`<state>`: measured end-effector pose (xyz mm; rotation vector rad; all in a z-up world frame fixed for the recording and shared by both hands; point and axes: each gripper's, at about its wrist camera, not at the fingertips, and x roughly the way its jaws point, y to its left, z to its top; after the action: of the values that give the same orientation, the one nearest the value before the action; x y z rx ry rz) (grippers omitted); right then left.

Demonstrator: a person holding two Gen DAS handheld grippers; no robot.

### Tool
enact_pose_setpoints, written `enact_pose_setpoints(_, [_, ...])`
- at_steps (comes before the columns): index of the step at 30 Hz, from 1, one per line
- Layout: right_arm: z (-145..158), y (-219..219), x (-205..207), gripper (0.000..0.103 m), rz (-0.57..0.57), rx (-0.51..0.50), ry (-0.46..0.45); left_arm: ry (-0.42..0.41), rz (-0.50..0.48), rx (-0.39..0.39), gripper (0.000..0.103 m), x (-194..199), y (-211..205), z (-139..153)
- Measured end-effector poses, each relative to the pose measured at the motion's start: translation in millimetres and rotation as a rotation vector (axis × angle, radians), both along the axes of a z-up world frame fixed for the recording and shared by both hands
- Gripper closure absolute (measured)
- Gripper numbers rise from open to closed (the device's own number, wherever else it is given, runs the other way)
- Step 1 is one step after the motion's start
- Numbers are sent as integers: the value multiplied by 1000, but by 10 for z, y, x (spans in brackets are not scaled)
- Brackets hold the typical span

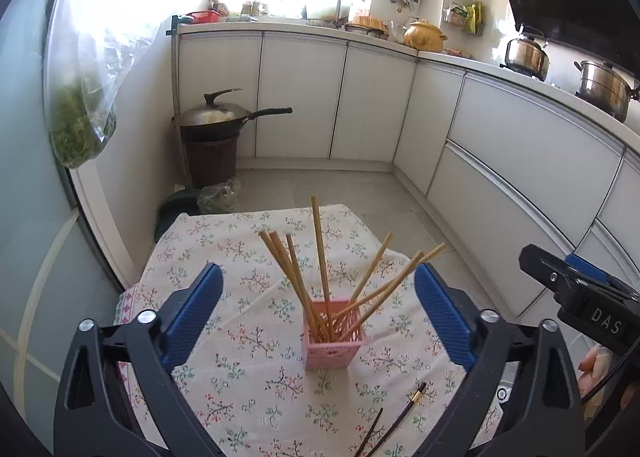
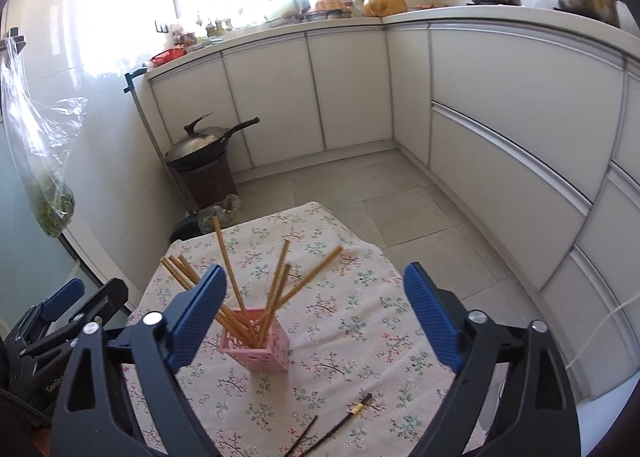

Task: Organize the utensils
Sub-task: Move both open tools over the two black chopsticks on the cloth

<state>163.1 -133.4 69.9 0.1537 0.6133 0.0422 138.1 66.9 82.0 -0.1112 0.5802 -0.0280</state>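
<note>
both hand-held grippers (image 1: 318,313) (image 2: 314,315) gape empty above two dark chopsticks (image 2: 332,427); a clumsy reach could topple the light pink holder (image 2: 256,349).

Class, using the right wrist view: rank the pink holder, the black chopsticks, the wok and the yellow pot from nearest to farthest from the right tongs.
1. Black chopsticks: lying on the cloth, low between the open right tongs.
2. Pink holder: standing mid-table, slightly left.
3. Wok: on the floor bin, far left corner.
4. Yellow pot: on the back counter.

Wooden chopsticks (image 1: 320,257), pink plastic holder (image 1: 334,341), floral cloth tablecloth (image 1: 248,385)
</note>
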Motion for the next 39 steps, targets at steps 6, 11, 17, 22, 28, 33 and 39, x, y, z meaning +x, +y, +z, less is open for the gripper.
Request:
enact_pose_setpoints(6, [-279, -197, -295, 7, -54, -47, 29, 83, -18, 36, 7, -64, -107, -258])
enact_pose_setpoints(11, [-651, -458, -536, 7, -70, -31, 111, 169, -69, 68, 7, -22, -265, -528])
enact_pose_setpoints(17, [-1058, -570, -901, 7, 252, 205, 392, 428, -227, 45, 7, 266, -574, -1166])
enact_pose_setpoints(22, [-1269, -567, -1027, 7, 274, 146, 511, 652, -277, -33, 7, 525, -790, -1749])
enact_pose_setpoints(28, [-1566, -785, -811, 7, 133, 92, 490, 815, -250, 5, 16, 700, -940, -2248])
enact_pose_setpoints(33, [-1806, -896, -712, 7, 120, 129, 528, 899, -259, 29, 44, 685, -948, -2480])
enact_pose_setpoints(39, [-1808, -854, -677, 7, 118, 113, 516, 912, -289, 90, 58, 643, -1058, -2631])
